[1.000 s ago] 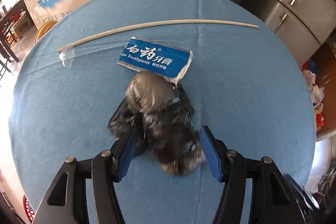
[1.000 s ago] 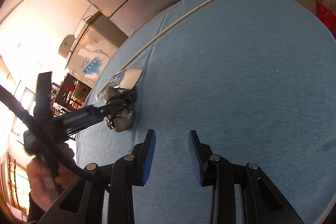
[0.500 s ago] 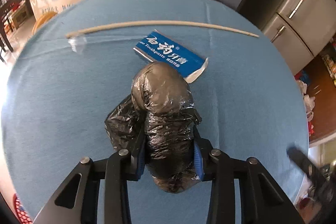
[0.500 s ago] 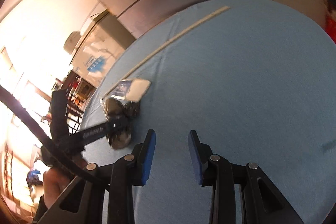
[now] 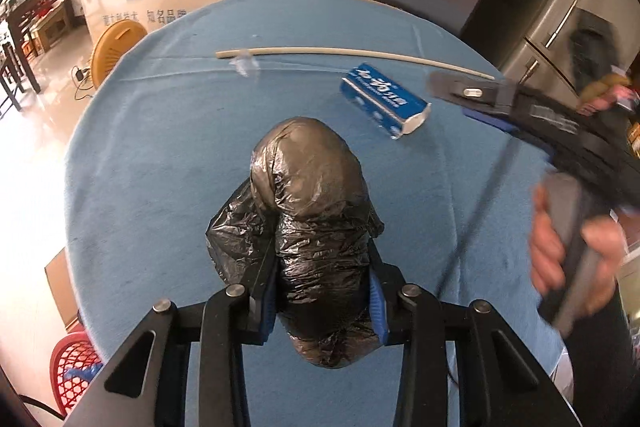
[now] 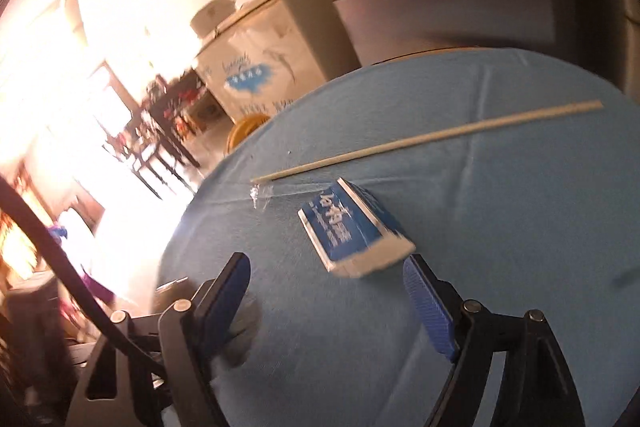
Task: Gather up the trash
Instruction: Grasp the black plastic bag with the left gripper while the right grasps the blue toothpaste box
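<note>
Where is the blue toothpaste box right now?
The toothpaste box lies on the blue table, just ahead of the open right hand-held gripper. In the left wrist view it sits right of centre, beyond the black bag, near the long stick.

On the table (image 5: 160, 155): one black bag (image 5: 312, 227), one blue box (image 5: 384, 101), one long stick (image 5: 352, 53), one clear wrapper scrap (image 5: 244, 65). Hand-held grippers: two.

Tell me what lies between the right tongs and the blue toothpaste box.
Nothing: only bare blue tablecloth separates the open right tongs from the toothpaste box, seen in the right wrist view.
</note>
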`<state>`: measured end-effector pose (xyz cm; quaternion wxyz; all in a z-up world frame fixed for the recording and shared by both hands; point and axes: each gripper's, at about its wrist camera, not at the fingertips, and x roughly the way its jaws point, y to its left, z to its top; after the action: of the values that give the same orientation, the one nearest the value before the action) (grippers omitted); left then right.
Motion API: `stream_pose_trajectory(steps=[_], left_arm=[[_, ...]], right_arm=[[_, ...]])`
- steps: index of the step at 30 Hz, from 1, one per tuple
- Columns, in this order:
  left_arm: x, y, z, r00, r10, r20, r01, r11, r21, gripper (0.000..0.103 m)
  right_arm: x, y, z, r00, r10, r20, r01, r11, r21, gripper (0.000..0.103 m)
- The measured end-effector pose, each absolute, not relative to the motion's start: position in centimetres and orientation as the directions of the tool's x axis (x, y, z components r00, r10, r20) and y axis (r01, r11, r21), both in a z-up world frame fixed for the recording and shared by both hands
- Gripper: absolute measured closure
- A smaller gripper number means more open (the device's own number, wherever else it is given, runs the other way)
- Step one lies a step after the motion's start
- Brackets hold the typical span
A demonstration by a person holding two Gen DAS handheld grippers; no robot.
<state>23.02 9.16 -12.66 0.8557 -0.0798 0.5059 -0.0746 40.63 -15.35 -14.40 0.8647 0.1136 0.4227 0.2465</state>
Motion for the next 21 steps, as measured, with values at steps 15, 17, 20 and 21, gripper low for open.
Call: stream_pose_trajectory(steps=[15,17,20,21], left_arm=[[22.9,10.1,-12.3,0.512,-0.215,-0.832,0.018,0.971,-0.240,0.064],[22.8,10.2,-12.3,0.519,-0.217,-0.827,0.025,0.971,-0.238,0.064],[22.7,9.7,-12.0,0.530,-0.212,-0.821,0.038,0.973,-0.226,0.064],[22.6,9.5,-11.8,0.532,-0.213,-0.820,0.042,0.973,-0.226,0.064]], right_arm=[[46.7,-9.2,-19.9,0.424,0.323,-0.846,-0.437,0.891,0.121,0.025],[46.6,-9.8,-19.9,0.436,0.322,-0.841,-0.418,0.900,0.128,0.031],[46.3,-10.6,-19.8,0.426,0.342,-0.838,-0.402,0.901,0.163,0.035],[46.1,-11.1,-19.8,0.422,0.346,-0.838,-0.392,0.903,0.176,0.036]])
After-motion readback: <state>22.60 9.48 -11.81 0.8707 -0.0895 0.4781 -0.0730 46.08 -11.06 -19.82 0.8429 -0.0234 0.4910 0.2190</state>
